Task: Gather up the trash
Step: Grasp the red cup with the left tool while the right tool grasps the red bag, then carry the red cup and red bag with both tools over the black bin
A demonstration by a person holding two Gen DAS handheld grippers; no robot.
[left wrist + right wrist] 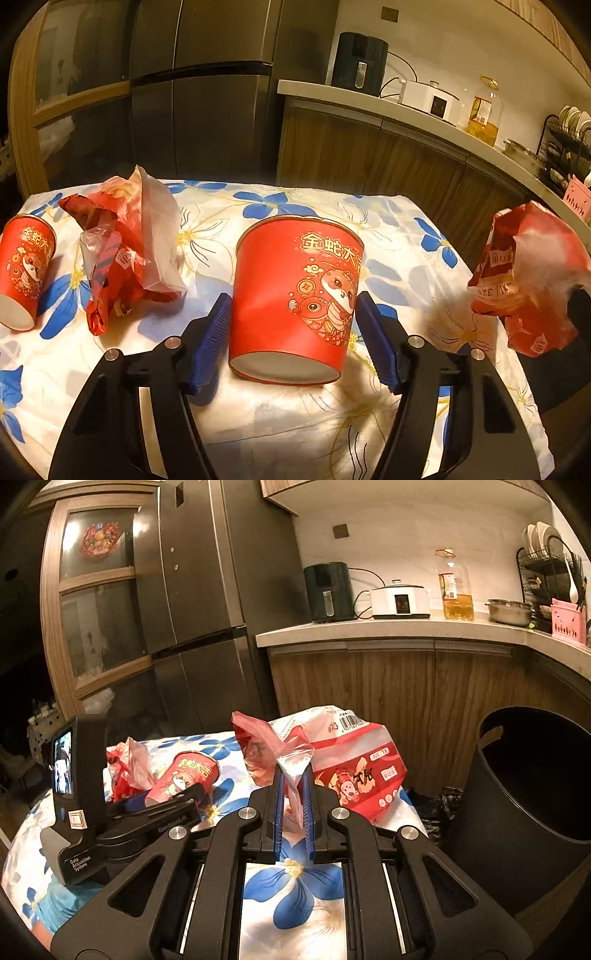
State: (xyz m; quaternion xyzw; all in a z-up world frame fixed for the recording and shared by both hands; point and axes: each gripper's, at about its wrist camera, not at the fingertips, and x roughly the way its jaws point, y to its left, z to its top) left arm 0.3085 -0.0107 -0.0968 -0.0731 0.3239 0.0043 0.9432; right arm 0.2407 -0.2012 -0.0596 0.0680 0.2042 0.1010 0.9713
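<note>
Left gripper (pixel 293 332) fingers straddle the paper cup (pixel 295 295) without pressing; right gripper (pixel 293 808) fingers pinch the wrapper (pixel 343 760).

Home kitchen, steel fridge (pixel 207 590), counter (pixel 369 631) with air fryer (pixel 327 590), dish rack (pixel 546 576)

Two red paper cups (pixel 295 295) (pixel 24 269) lay tipped on the tabletop (pixel 388 229). Left of the bigger cup sat one crumpled wrapper (pixel 125 251); right of it, a second wrapper (pixel 528 277). One black bin (pixel 532 801) stood farther right.
</note>
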